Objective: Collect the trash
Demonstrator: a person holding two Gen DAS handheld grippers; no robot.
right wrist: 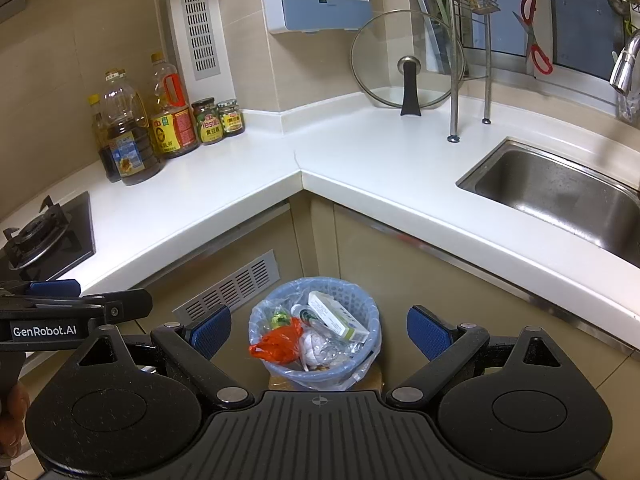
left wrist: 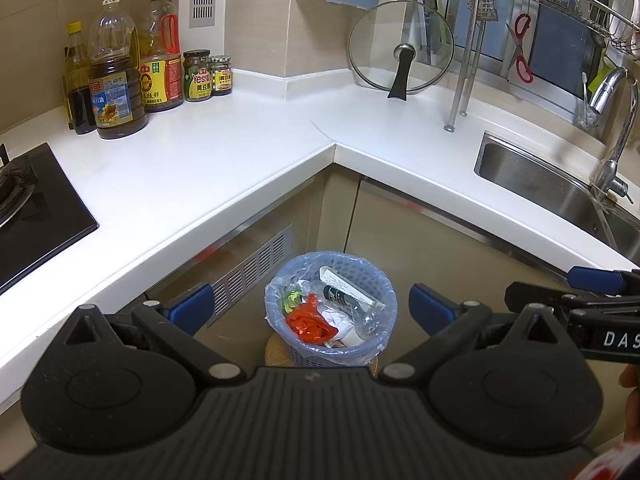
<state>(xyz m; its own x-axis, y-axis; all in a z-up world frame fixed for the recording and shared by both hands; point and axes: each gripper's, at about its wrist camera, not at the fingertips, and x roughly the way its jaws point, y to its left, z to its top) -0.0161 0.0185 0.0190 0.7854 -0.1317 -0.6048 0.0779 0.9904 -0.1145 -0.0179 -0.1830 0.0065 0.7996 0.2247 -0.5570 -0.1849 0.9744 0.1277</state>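
Item 1, left tool: I am holding it spread wide, nothing between the blue pads, hovering low in the frame above the bin.

Item 2, right tool: I am holding it spread wide too, carrying nothing, likewise aimed down at the bin. Each tool is showing at the other view's edge, so the two are hanging side by side.

Item 3, bin: blue basket lined with a clear bag, sitting on the floor in the counter's inner corner, lower centre of both views. It is holding a red wrapper, a box, a dark bottle and pale crumpled bits.

Item 4, counter: white, L-shaped, filling the middle of the frame. I am seeing no loose trash on it.

Item 5, fixtures: bottles and jars upper left, glass lid upper centre, sink at right, hob at left.

Status: collecting is looking done or nearly so; trash is already lying in the bin. What may be remaining, in my judgement, is gathering the bag.
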